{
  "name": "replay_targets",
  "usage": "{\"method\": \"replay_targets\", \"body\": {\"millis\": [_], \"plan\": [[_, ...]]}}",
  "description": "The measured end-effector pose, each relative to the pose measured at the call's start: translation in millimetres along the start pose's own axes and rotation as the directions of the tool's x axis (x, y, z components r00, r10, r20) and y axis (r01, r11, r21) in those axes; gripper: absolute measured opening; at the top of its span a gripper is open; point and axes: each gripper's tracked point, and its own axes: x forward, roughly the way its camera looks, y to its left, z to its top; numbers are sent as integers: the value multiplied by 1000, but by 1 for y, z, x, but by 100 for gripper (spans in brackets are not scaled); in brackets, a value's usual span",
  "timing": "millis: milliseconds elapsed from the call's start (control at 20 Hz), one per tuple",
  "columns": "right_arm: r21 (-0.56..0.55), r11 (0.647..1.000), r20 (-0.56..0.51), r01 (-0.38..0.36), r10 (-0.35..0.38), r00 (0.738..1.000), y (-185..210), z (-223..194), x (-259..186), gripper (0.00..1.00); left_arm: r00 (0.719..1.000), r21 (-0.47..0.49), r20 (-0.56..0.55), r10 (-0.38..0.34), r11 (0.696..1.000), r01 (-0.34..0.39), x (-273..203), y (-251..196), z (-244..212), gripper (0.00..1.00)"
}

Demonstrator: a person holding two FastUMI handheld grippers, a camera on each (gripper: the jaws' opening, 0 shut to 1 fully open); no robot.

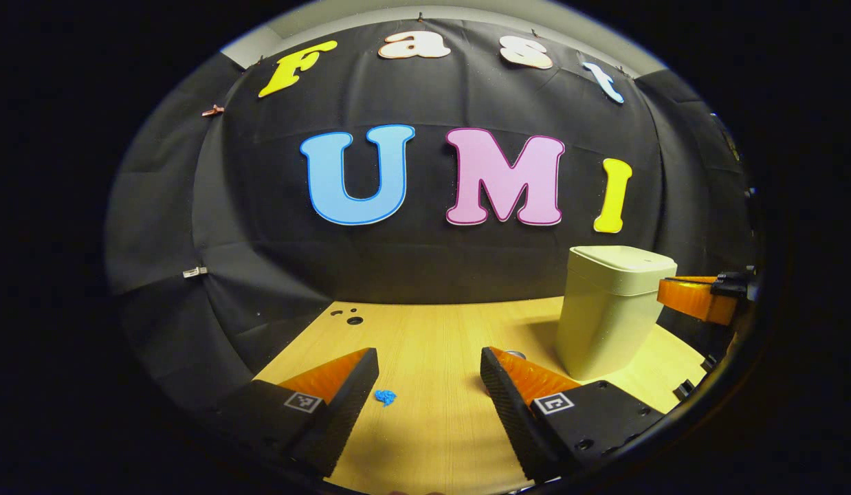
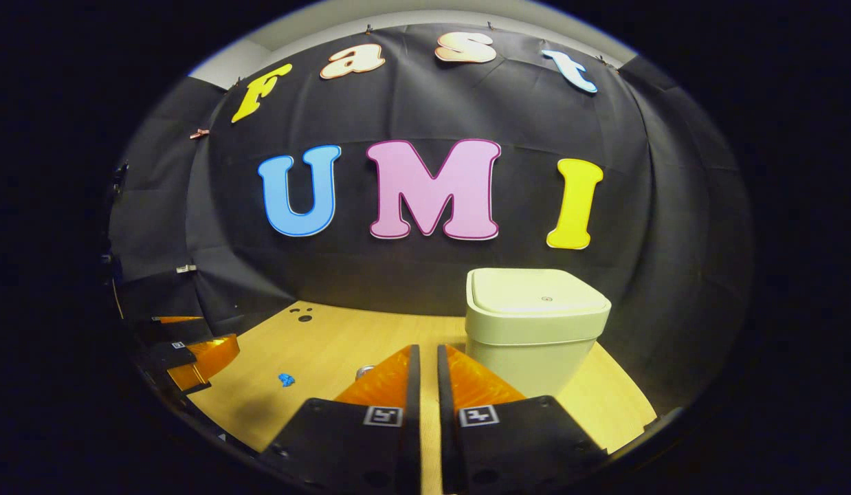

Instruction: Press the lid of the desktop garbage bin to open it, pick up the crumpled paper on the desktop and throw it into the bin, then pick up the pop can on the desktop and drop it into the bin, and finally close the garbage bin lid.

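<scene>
Left tool [image 1: 429, 378] spread over table [image 1: 432, 330]; right tool [image 2: 425, 371] pressed together before lidded bin [image 2: 535, 323].

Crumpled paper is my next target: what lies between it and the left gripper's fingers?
Bare tabletop; in the left gripper view the crumpled paper sits between the open left gripper.

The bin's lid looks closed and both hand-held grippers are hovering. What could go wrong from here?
1. The right hand-held gripper, fingers nearly together, must press the bin; an off-centre push might slide it.
2. The crumpled paper is small; the open left hand-held gripper could miss it.
</scene>
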Motion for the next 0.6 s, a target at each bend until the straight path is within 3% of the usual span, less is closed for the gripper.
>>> {"method": "replay_targets", "body": {"millis": [50,350,600], "plan": [[4,1000,-3,-4,4,1000,-1,0,-1,6,1000,0,0,-1,1000,1,-1,0,-1,96],[45,998,-34,-45,47,998,1,3,1,5,1000,-5,-3,-9,1000,9,-2,-2,-3,96],[36,999,-26,-41,42,999,-12,24,8,5,1000,-7,-8,-6,1000,6,-3,-2,-4,96]]}}
